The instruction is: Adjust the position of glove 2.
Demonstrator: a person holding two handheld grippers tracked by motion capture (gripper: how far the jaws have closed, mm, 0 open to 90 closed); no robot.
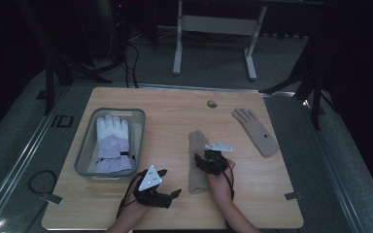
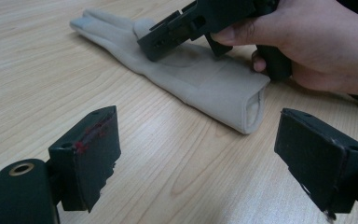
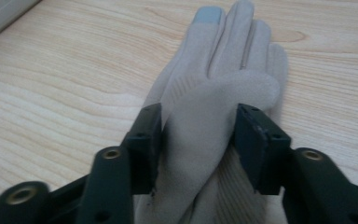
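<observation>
Glove [image 1: 198,162], beige knit, lies flat at table [image 1: 175,204] centre, right gripper [image 3: 198,140] straddling its folded thumb flap at 12 o'clock, pads touching but not clenched; left gripper [image 2: 196,158] wide open, empty; soft, light, floppy — pinch the cuff.

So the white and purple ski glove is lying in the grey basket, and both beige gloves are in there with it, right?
Not quite. The ski glove is in the basket, but both beige gloves lie on the table, as the high view shows.
</observation>
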